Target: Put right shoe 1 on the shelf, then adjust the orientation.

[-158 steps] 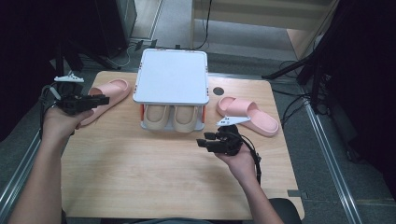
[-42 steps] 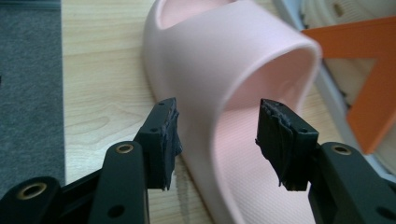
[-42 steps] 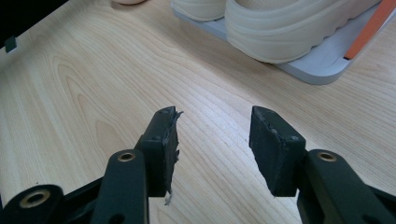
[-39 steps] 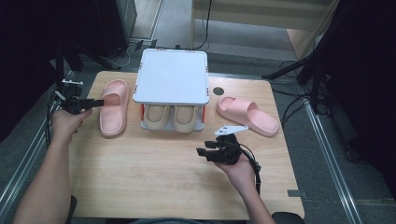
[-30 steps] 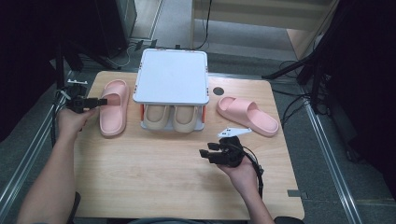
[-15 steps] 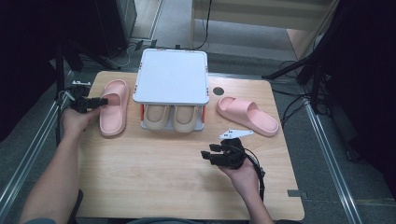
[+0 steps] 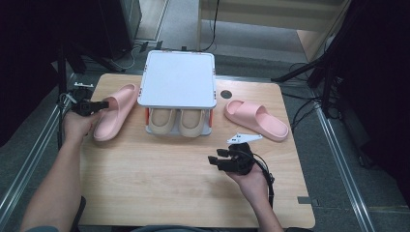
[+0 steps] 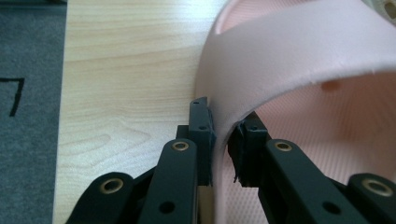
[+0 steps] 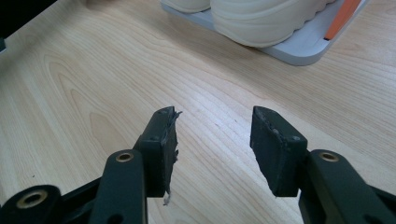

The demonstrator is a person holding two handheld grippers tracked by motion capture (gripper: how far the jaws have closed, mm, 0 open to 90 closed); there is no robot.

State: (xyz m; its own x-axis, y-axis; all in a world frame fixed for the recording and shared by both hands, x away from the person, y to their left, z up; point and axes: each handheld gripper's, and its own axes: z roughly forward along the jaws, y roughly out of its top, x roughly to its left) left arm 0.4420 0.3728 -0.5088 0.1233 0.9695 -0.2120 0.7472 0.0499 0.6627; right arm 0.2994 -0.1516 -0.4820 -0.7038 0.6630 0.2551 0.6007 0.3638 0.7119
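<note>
Pink slipper (image 7: 115,112) lies at the table's (image 7: 159,183) left edge, its strap pinched in your left gripper (image 8: 221,140); your right gripper (image 9: 212,140) hovers wide apart, holding nothing, over bare wood

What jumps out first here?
The white two-tier rack mid-table, a beige pair on its lower shelf. Pink slippers flank it: the left slipper has its strap pinched by the left hand-held gripper; the right slipper lies free. The right hand-held gripper hovers open over bare wood.
</note>
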